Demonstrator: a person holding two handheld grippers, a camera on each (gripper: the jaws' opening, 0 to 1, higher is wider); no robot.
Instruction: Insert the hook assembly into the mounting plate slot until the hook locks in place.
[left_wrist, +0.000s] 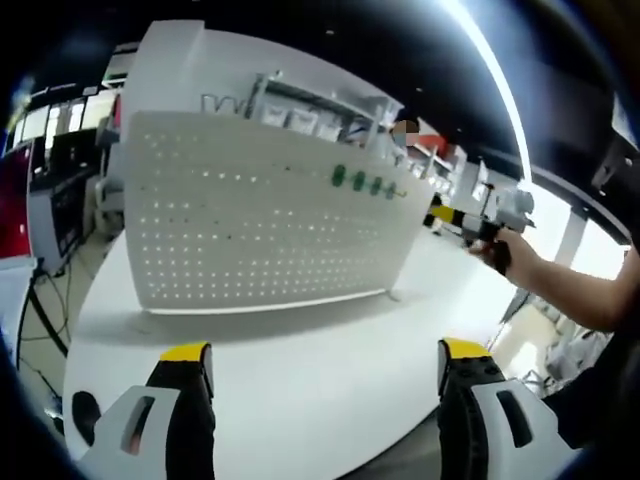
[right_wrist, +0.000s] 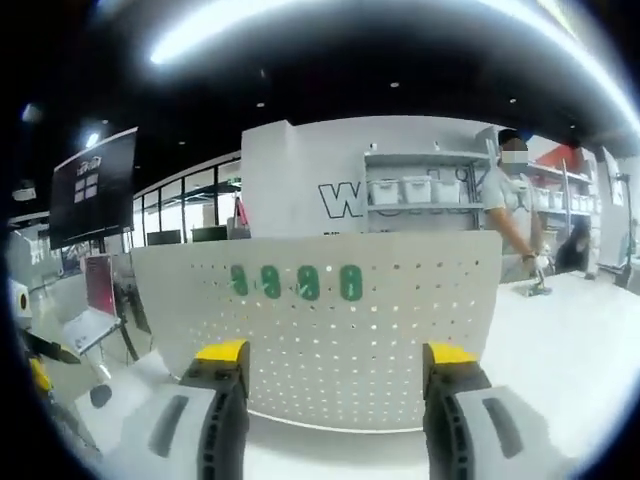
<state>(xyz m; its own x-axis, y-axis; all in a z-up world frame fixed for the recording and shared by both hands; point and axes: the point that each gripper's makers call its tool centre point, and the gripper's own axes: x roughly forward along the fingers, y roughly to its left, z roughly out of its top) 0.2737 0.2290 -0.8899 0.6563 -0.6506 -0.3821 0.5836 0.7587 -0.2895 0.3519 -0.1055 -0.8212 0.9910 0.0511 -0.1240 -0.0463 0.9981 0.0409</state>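
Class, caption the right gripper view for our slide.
Open tongs face a white pegboard carrying four green hooks.

White table (left_wrist: 300, 380) carries an upright pegboard (left_wrist: 250, 220).

Both views face pegboard (left_wrist: 265, 215) (right_wrist: 330, 325) — opposite sides.

upright pegboard (left_wrist: 260, 215) blocks ahead, bare tabletop (left_wrist: 300, 370) before it
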